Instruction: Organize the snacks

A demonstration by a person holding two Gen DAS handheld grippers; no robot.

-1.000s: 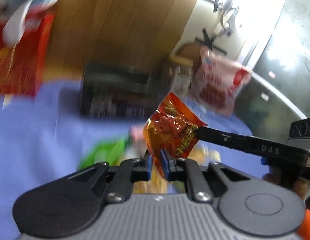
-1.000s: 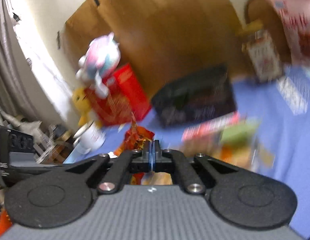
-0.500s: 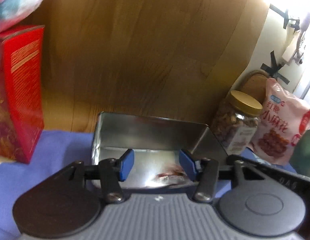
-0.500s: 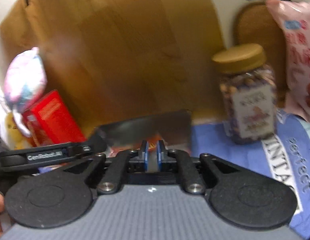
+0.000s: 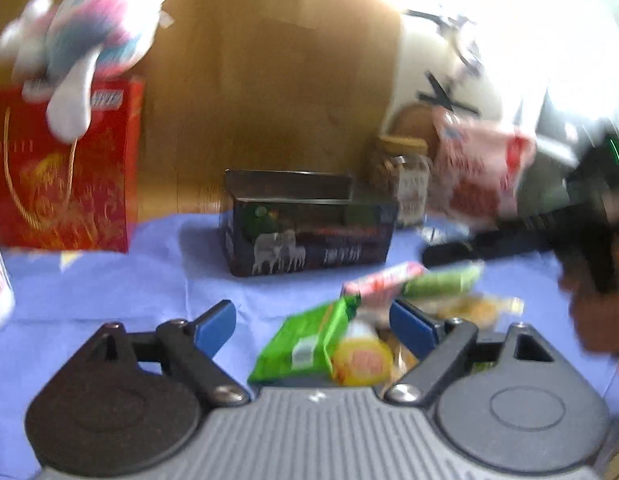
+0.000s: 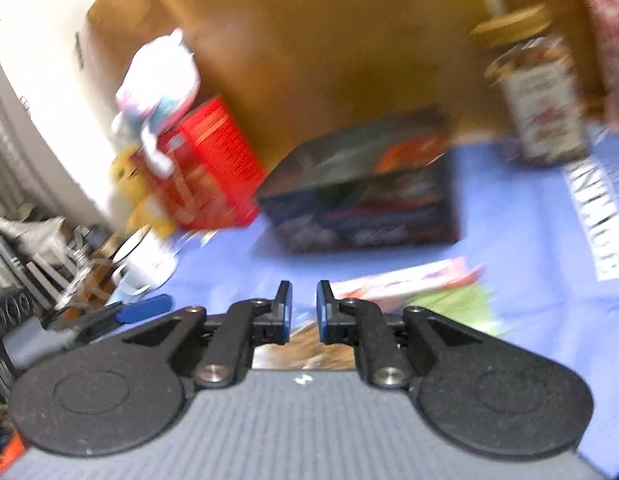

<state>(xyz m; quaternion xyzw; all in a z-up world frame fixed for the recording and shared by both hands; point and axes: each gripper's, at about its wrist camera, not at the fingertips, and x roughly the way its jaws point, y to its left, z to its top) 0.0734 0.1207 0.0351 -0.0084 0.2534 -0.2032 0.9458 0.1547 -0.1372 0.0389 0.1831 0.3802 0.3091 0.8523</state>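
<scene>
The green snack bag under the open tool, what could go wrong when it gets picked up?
1. The green snack bag leans on a yellow packet in a loose pile, so the wide-open left tool might pinch both or nudge the pile apart.
2. The right tool, slightly open and empty, sits close over the same pile, so the two tools could bump.
3. The dark tin is small, so a dropped bag might miss it.
</scene>
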